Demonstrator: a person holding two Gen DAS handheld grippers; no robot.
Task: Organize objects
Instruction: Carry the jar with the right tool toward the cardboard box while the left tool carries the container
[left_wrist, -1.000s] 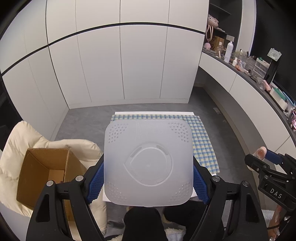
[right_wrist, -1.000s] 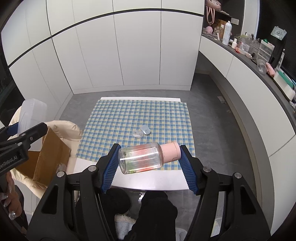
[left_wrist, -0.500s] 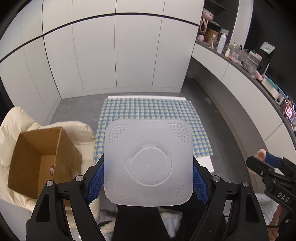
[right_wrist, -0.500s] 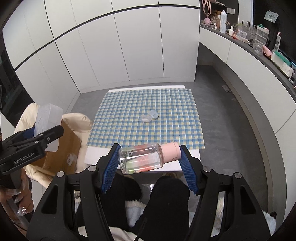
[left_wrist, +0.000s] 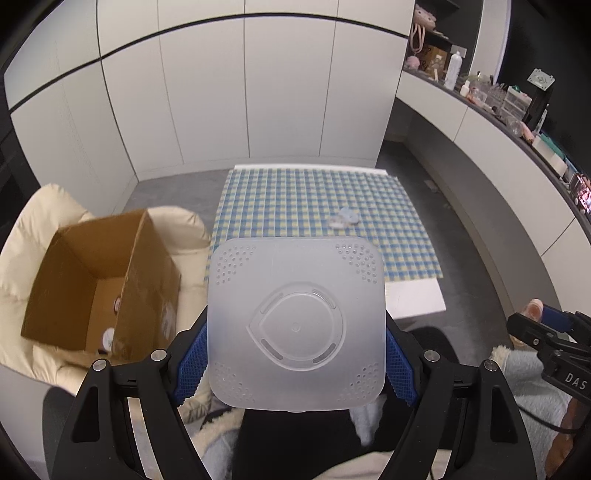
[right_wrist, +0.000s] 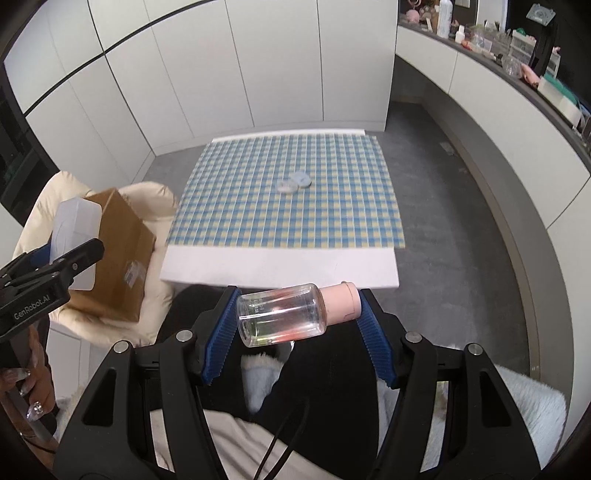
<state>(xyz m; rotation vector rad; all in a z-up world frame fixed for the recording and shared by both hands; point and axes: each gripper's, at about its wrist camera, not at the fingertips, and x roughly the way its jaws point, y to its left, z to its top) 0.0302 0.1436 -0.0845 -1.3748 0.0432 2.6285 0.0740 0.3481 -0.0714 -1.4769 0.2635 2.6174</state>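
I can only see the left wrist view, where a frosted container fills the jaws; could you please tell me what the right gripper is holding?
Observer: The right gripper is shut on a clear bottle with a pink cap, lying sideways between the jaws.
Operator: Is anything inside it?
Observer: It looks nearly empty, just a faint tint.
Operator: What side of the cardboard box can you see?
Observer: The cardboard box shows an outer wall with a white label.

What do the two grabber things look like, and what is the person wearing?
Both grabbers are black frames with silver bolts and ridged blue pads. The left gripper reads "GenRobot.AI" in the right view; the right gripper reads "DAS" in the left view. A black cable trails underneath. The person wears fluffy pale sleeves.
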